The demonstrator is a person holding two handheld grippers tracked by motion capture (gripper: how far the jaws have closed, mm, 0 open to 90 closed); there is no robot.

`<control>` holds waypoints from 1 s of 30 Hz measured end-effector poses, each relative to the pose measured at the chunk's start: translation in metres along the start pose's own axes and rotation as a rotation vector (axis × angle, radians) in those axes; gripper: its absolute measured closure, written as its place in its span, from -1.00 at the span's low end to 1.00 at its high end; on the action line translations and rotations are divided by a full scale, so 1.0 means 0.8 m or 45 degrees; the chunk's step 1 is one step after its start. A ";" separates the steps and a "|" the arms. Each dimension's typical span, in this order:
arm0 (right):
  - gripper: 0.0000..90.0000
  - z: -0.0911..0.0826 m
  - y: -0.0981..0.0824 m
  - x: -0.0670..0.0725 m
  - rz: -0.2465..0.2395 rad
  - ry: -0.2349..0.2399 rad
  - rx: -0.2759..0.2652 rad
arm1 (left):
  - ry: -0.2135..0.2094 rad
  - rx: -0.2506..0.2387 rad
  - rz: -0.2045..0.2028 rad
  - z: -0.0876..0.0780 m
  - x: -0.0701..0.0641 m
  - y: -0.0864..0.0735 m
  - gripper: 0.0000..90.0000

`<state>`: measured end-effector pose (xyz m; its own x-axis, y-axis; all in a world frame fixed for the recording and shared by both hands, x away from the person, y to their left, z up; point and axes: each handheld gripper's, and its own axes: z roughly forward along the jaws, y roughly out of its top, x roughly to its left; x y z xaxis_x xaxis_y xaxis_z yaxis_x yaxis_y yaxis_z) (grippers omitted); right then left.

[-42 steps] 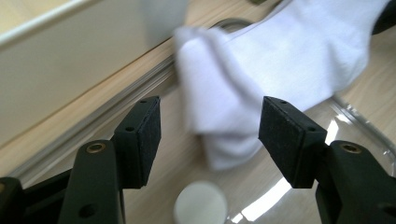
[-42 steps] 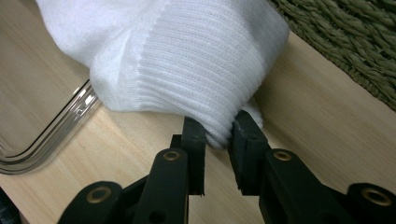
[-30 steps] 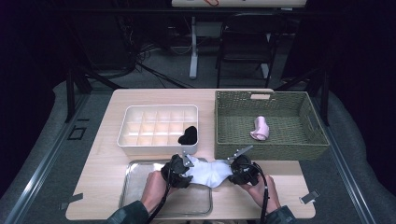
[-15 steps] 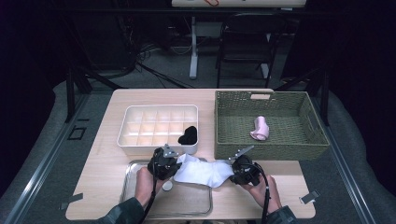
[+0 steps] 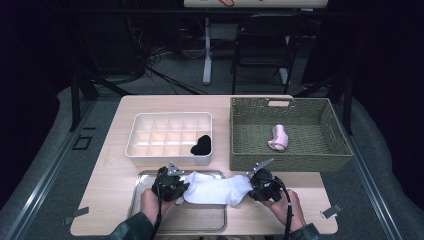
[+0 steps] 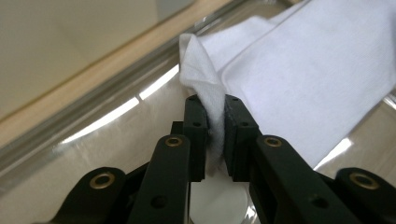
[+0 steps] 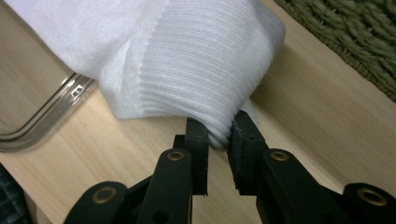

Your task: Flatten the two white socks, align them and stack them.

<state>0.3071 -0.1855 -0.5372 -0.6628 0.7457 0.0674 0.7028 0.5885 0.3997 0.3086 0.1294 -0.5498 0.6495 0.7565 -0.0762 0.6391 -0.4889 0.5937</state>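
The room is dark all round, with a black folding chair point(image 5: 262, 52) and a tangle of cables on the grey floor beyond the pale wooden table point(image 5: 115, 200). On the table, beyond both sets of jaws, sit a green woven basket point(image 5: 320, 160) holding a pink sock point(image 5: 278, 137), and to its left a white divided organiser point(image 5: 150, 155) with a black sock point(image 5: 202, 145) in its near right cell. A shallow metal tray point(image 5: 175, 225) lies under and ahead of the left-hand jaws.

Between the two tools hangs a white sock point(image 5: 215, 187), stretched from one pair of jaws to the other. The left gripper point(image 6: 215, 126) has just been closing, and its jaws now pinch a thin fold of the sock's edge, the rest of the fabric spreading away ahead and to the right over the tray. The right gripper point(image 7: 219, 133) is clamped on the ribbed cuff, which bulges just above its jaws, over bare wood beside the tray's corner.

From here it looks like the sock is being laid out flat for folding or rolling. To do that well I would keep both pinches firm and draw the ends apart evenly, so the fabric goes taut without twisting. The left grip has little cloth in it, so a sharp tug could slip it free. Lowering both ends together should leave the sock smooth.
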 end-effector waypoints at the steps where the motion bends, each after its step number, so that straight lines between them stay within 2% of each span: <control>1: 0.75 -0.001 0.000 -0.001 -0.014 0.000 0.005 | 0.003 0.009 -0.007 -0.001 0.003 0.000 0.73; 4: 0.70 -0.001 -0.002 -0.003 -0.004 0.012 0.021 | 0.048 0.015 -0.034 -0.007 0.012 -0.002 0.49; 6: 0.63 0.000 -0.003 -0.006 0.002 0.033 0.035 | 0.059 0.011 -0.055 -0.012 0.017 -0.004 0.34; 7: 0.60 0.003 -0.007 -0.005 0.054 0.022 -0.020 | 0.068 0.016 -0.051 -0.014 0.018 -0.004 0.26; 8: 0.53 0.003 -0.009 -0.006 0.070 0.032 -0.025 | 0.071 0.009 -0.050 -0.016 0.019 -0.004 0.22; 9: 0.47 -0.002 -0.007 -0.010 0.028 0.040 0.050 | 0.083 0.001 -0.045 -0.019 0.019 -0.003 0.19; 10: 0.42 -0.004 -0.008 -0.012 0.022 0.039 0.062 | 0.090 -0.006 -0.035 -0.022 0.018 -0.001 0.15; 11: 0.39 -0.006 -0.011 -0.012 0.050 0.050 0.033 | 0.087 -0.020 -0.032 -0.025 0.018 0.000 0.11; 12: 0.36 -0.010 -0.012 -0.015 0.040 0.056 0.047 | 0.082 -0.034 -0.025 -0.028 0.017 0.002 0.10; 14: 0.27 -0.019 -0.016 -0.021 0.073 0.105 0.011 | 0.070 -0.052 0.004 -0.032 0.014 0.007 0.07; 15: 0.23 -0.024 -0.018 -0.025 0.079 0.153 -0.020 | 0.053 -0.053 0.014 -0.033 0.014 0.009 0.06; 17: 0.18 -0.032 -0.019 -0.032 0.135 0.180 -0.083 | 0.030 -0.045 0.028 -0.029 0.013 0.014 0.03; 19: 0.11 -0.033 -0.015 -0.038 0.196 0.220 -0.146 | 0.015 -0.047 0.041 -0.023 0.012 0.019 0.03; 20: 0.09 -0.032 -0.012 -0.040 0.214 0.220 -0.163 | 0.004 -0.057 0.049 -0.020 0.012 0.021 0.02; 21: 0.08 -0.029 -0.006 -0.040 0.224 0.222 -0.167 | -0.015 -0.055 0.059 -0.016 0.011 0.023 0.05; 23: 0.07 -0.021 0.006 -0.040 0.226 0.231 -0.152 | -0.026 -0.008 0.064 -0.006 0.010 0.025 0.07; 25: 0.16 -0.009 0.017 -0.039 0.234 0.228 -0.122 | -0.041 0.052 0.076 0.004 0.011 0.025 0.11; 26: 0.26 -0.003 0.020 -0.039 0.220 0.230 -0.089 | -0.044 0.060 0.073 0.007 0.012 0.023 0.14; 27: 0.42 0.004 0.022 -0.037 0.234 0.222 -0.078 | -0.064 0.078 0.072 0.010 0.012 0.022 0.21; 28: 0.64 0.007 0.023 -0.037 0.211 0.208 -0.055 | -0.076 0.090 0.079 0.011 0.012 0.022 0.29; 30: 0.81 0.007 0.023 -0.030 0.179 0.152 -0.043 | -0.110 0.104 0.084 0.013 0.010 0.020 0.47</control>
<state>0.3374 -0.1914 -0.5365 -0.5858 0.7765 0.2320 0.7831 0.4687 0.4088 0.3283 0.1230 -0.5488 0.7221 0.6831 -0.1099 0.6228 -0.5726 0.5331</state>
